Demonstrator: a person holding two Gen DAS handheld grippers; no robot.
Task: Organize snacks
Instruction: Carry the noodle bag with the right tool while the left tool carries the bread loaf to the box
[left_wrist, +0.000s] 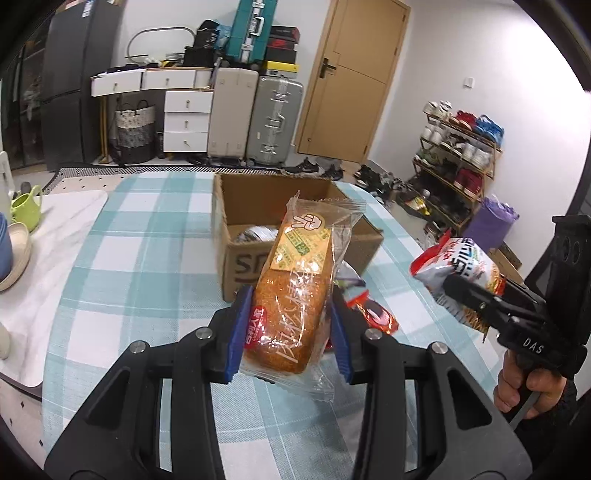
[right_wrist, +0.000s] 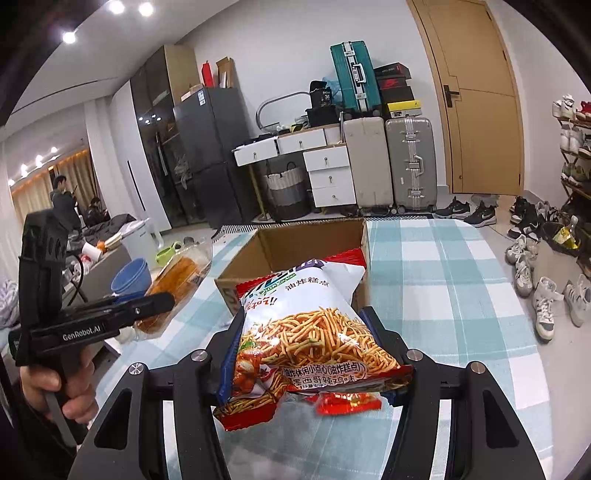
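Left wrist view, reading left to right: a green mug (left_wrist: 26, 206) and stacked bowls (left_wrist: 14, 254) are sitting at the table's left edge, on a white mat beside the checked tablecloth (left_wrist: 122, 266). At centre, the left gripper (left_wrist: 290, 334) is clamping a clear-wrapped bread loaf (left_wrist: 291, 295) between its blue pads (left_wrist: 240, 328), jaws drawn in narrow against the wrapper, the loaf tilting up above the cloth. Just behind it, an open cardboard box (left_wrist: 236, 206) is standing on the table with a round-topped item lying inside. A red snack packet (left_wrist: 376, 314) is lying on the cloth just right of the loaf, partly hidden by the gripper finger. Further right, the right gripper (left_wrist: 465, 295) is holding a noodle-snack bag (left_wrist: 458, 266) in the air, with a hand (left_wrist: 524, 384) gripping its handle. Right wrist view, left to right: a hand (right_wrist: 59, 391) is holding the left gripper (right_wrist: 159, 301), which is closed on the loaf (right_wrist: 177, 284); blue bowls (right_wrist: 131, 277) are sitting behind it. At centre, the right gripper (right_wrist: 310, 365) is pinching the noodle-snack bag (right_wrist: 310, 332), jaws partly apart around its width, bag raised in front of the box (right_wrist: 295, 240). Red packets (right_wrist: 347, 402) are showing under the bag's lower edge; whether they are resting on the cloth (right_wrist: 436, 266) cannot be told.
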